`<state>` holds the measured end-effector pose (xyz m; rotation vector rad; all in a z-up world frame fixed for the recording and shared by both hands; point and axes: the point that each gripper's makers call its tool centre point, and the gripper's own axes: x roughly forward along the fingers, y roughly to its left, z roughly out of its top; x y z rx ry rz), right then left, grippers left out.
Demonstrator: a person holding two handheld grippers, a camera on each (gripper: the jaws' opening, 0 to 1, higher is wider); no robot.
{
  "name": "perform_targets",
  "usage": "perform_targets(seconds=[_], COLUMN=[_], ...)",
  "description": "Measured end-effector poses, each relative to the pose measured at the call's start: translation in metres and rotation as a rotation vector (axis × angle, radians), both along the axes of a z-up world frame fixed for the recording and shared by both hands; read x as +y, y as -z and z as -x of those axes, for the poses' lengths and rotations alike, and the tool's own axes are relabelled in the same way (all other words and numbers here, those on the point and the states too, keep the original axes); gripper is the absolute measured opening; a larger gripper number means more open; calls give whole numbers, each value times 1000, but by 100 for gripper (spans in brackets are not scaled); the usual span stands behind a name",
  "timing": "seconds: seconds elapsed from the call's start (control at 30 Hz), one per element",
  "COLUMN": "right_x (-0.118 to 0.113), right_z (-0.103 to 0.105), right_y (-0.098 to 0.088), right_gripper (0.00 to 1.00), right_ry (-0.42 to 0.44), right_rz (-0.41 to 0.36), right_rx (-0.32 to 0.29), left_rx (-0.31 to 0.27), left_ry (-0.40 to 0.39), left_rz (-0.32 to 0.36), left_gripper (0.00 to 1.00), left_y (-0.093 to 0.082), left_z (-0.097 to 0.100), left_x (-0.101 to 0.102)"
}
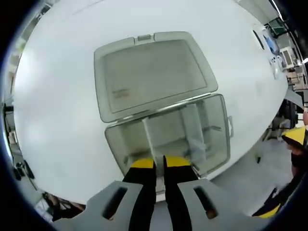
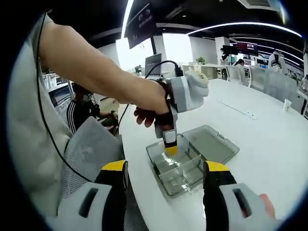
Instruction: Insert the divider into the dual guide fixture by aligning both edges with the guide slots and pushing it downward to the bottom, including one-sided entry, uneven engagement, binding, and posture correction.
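A clear plastic box, the guide fixture point(image 1: 217, 139), lies on the white table point(image 1: 57, 120) with its lid point(image 1: 149, 72) folded open behind it. A thin clear divider point(image 1: 148, 137) stands upright in the box and runs from the hinge side to my left gripper point(image 1: 159, 164). That gripper's yellow-tipped jaws are pinched on the divider's near edge. A second clear divider point(image 1: 193, 129) stands to its right. In the right gripper view, a hand holds the left gripper point(image 2: 170, 150) pointing down into the box point(image 2: 183, 173). My right gripper point(image 2: 166, 175) hangs open, well short of the box.
The table edge point(image 2: 139, 192) runs close by the box, with a grey mesh chair point(image 2: 86, 149) beside it. Small items point(image 1: 272, 45) lie at the table's far side, and a cup point(image 2: 287, 105) stands far off. A person point(image 2: 86, 108) sits in the background.
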<state>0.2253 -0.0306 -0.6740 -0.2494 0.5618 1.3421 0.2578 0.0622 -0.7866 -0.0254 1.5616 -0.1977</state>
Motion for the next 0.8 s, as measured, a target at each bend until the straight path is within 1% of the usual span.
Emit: perform_targets(seconds=[0.13, 0.47, 0.8], right_x=[0, 1, 2], right_z=[-1, 0, 0], right_y=[-1, 1, 0], right_gripper=[61, 61, 61], right_ry=[3, -3, 1], right_rz=[-2, 3, -4], right_rx=[-1, 2, 2], left_rx=[1, 4, -4], left_ry=[1, 1, 3], left_rz=[0, 9, 5], left_gripper=[2, 2, 2], left_y=[1, -3, 2], left_z=[-1, 2, -1], left_x=[0, 0, 1])
